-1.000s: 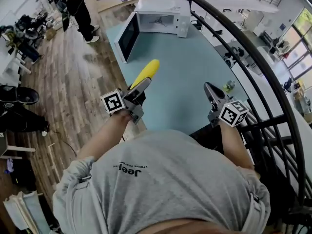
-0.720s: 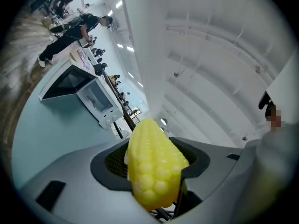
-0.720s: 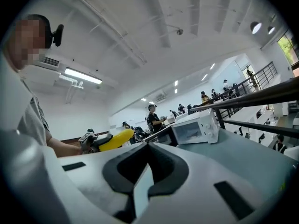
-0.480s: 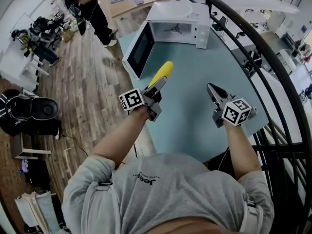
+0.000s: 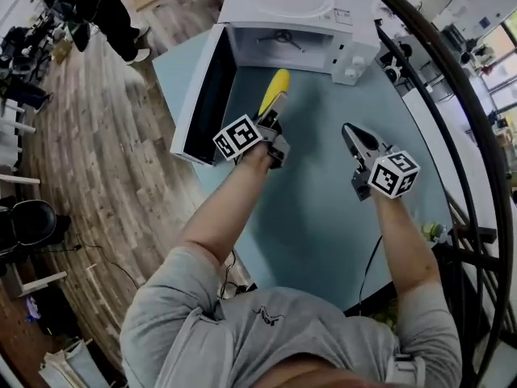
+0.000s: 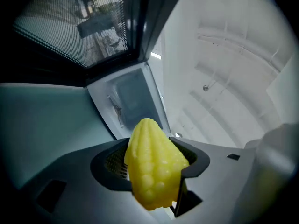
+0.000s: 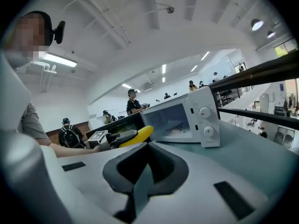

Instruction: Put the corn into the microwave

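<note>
Left tongs (image 5: 275, 113) grip corn (image 6: 152, 167) tip-first for entry into the open microwave (image 5: 283, 6) ahead; right tongs (image 7: 145, 171), seemingly closed, hold nothing

The microwave (image 5: 299, 14) stands at the far end of the surface (image 5: 323, 217), its door (image 5: 202, 95) swung out to the left. Just before its mouth, the corn (image 5: 275, 87) sits between the jaws of the left hand-held gripper (image 5: 277, 107); the right hand-held gripper (image 5: 350, 133) is to their right, over the surface
</note>
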The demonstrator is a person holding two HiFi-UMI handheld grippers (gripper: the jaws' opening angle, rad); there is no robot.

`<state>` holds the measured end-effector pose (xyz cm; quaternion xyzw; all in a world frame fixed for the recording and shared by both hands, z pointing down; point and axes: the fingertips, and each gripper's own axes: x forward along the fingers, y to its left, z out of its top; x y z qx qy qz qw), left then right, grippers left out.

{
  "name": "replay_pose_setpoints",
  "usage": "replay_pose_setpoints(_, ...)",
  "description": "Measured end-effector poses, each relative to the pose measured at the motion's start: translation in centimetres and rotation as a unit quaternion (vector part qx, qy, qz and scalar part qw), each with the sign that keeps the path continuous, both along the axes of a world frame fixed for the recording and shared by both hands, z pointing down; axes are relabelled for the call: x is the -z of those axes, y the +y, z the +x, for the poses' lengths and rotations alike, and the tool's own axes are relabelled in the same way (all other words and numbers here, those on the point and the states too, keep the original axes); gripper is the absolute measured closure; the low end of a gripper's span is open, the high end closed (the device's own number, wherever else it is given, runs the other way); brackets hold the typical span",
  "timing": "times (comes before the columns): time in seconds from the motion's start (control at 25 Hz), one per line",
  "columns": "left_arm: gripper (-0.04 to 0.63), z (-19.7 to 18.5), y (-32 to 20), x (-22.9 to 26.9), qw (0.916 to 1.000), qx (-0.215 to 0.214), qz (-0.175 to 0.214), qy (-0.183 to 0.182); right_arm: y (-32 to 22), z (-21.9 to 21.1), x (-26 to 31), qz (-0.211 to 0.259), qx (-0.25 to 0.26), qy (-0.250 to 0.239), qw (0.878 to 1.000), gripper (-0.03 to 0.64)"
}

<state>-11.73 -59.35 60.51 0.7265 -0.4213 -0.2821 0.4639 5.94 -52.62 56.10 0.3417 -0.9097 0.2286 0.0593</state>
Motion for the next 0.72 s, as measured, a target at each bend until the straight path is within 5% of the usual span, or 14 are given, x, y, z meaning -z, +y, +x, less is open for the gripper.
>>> replay_pose_setpoints(0.16, 0.342, -1.8, -5.4, -2.4, 0.9995, 0.021, -0.016, -0.017, -3.0, -2.2, -2.5, -0.006, 0.015, 0.024, 1.000, 0.600)
replay_pose_setpoints(0.28, 0.342, -2.0, -9.5, -2.9, 0.9975, 0.016, -0.018, -0.066, -4.7, -3.2, -4.3, -0.016, 0.029, 0.035, 0.999, 0.600)
replay_pose_setpoints(0.52, 0.342, 0.2, -16.6, -2.6, 0.9881, -0.035, -0.028, -0.147, -6.3, -2.5, -6.6, -0.037, 0.027, 0.051, 0.998, 0.599)
replay_pose_setpoints(0.72, 0.342, 1.5, -20.0, -4.3, 0.9805, -0.074, -0.070, -0.168, -6.5, -1.9, -7.6, -0.047, 0.026, 0.054, 0.997, 0.599)
